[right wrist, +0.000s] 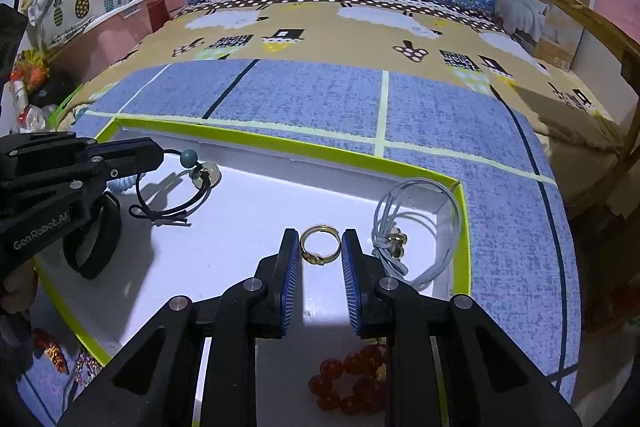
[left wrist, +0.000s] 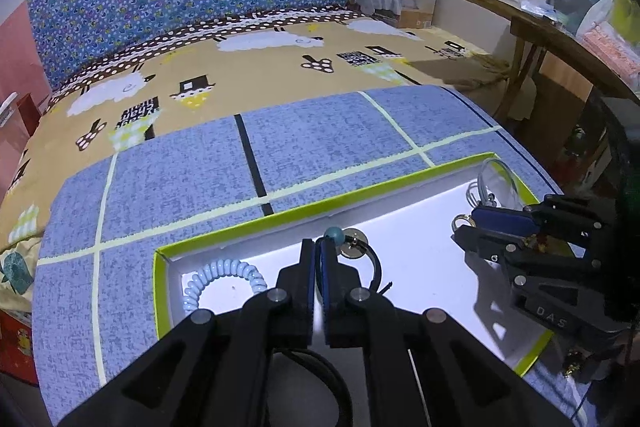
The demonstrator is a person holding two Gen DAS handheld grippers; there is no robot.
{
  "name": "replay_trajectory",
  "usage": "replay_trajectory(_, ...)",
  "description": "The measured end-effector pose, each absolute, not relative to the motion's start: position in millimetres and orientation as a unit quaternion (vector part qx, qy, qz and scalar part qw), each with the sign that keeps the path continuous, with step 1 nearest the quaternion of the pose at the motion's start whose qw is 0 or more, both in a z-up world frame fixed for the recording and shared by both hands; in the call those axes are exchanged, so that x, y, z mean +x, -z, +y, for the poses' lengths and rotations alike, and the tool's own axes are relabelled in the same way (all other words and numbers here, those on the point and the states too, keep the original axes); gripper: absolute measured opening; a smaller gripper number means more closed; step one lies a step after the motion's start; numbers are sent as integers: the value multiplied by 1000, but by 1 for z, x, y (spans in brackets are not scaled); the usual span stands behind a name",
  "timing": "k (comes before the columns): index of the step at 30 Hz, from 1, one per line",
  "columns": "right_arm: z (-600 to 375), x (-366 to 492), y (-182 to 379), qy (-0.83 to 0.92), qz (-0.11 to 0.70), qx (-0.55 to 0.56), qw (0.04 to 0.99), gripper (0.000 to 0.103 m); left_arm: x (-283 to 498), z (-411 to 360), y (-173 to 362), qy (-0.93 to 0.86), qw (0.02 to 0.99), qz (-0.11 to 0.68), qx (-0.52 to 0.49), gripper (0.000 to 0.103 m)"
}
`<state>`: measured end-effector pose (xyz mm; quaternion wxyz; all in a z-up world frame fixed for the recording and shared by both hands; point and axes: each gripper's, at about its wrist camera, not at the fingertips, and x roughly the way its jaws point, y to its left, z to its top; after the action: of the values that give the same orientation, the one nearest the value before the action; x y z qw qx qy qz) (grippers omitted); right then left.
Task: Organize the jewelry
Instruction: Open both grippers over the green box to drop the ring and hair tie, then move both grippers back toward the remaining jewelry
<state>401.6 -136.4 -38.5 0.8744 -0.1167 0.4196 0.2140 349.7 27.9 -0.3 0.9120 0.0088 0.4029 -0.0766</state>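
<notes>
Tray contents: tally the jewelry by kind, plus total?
Cord bracelets: 2, black one with teal bead, grey one
Rings: 1, gold
Bead bracelets: 1, red
Coil hair ties: 1, light blue
Black bands: 1
Total: 6

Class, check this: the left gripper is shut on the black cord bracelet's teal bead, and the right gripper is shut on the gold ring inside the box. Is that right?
Not quite. The right gripper is open: the right wrist view shows the ring lying between its spread fingers, in the box. The left gripper is indeed shut at the bead.
</notes>
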Motion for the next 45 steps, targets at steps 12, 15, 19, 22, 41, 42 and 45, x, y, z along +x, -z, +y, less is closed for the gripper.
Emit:
replay_trajectory(12, -150, 369, 7, -224, 380, -99, 892, 26, 316, 35, -26, 72, 928, 366, -3, 14)
replay_trajectory(15, -158, 351, -3, -227, 368, -87, 898, 26, 297, 38, -35, 73, 933, 352, -10, 14)
replay_trajectory(19, -168, 323, -12, -224, 358, -76, 903, 26, 270, 39, -44, 73, 939, 335, -19, 14)
replay_trajectory(22, -174, 303, -17, -225, 351, -73, 906, 26, 249, 37, -47, 74, 942, 327, -20, 14)
replay_trajectory(41, -197, 200, -23, -237, 328, -46, 914, 26, 136, 23, -42, 79, 950, 303, -9, 15)
replay_trajectory(42, -198, 197, -21, -236, 329, -45, 913, 26, 134, 23, -41, 77, 950, 304, -9, 15)
replay_trajectory(45, -203, 190, -17, -236, 335, -36, 912, 26, 125, 25, -34, 75, 948, 310, -11, 15)
